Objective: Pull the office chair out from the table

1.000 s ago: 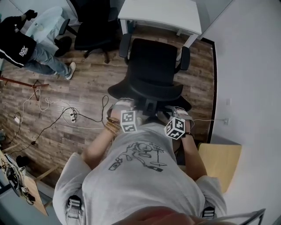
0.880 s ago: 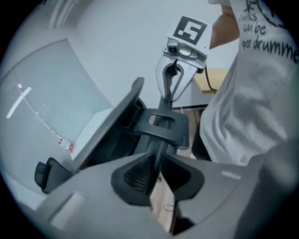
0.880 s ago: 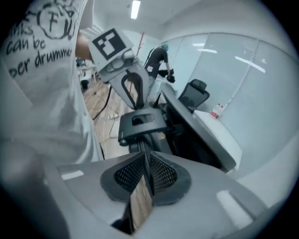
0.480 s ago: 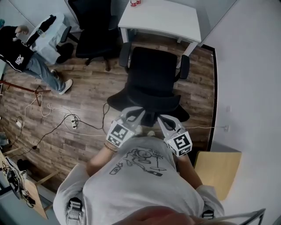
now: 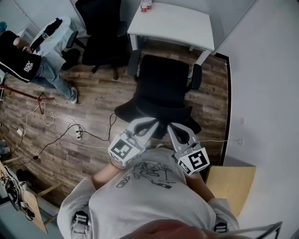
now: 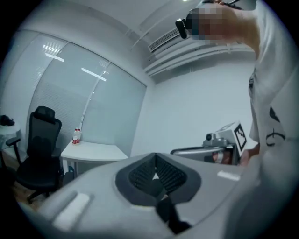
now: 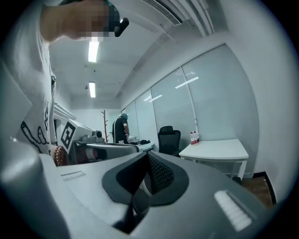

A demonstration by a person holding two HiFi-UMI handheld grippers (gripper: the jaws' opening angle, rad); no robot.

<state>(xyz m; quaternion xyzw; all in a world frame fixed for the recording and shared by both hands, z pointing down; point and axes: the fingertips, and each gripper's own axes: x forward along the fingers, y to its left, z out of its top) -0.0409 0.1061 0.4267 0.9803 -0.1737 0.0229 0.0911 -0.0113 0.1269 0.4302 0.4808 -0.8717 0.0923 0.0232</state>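
Observation:
The black office chair (image 5: 163,88) stands on the wood floor, clear of the white table (image 5: 173,23), its backrest toward me. My left gripper (image 5: 156,122) and right gripper (image 5: 169,127) hang side by side above the backrest's near edge, close to my chest. Both are shut with nothing between the pads. In the left gripper view the left gripper (image 6: 155,176) points level over the chair toward the table (image 6: 93,150). The right gripper (image 7: 148,175) also points level, with the table (image 7: 217,149) ahead. The chair itself is below both gripper views.
A second black chair (image 5: 100,28) stands left of the table, and red-capped bottles (image 5: 145,6) sit on the table's far edge. A person (image 5: 28,60) sits at the far left. Cables (image 5: 70,123) trail across the floor. A wooden top (image 5: 233,177) and a wall lie to my right.
Both grippers have risen from the chair's backrest to chest height, rolled upright and gone from open to shut. The chair has stayed where it was.

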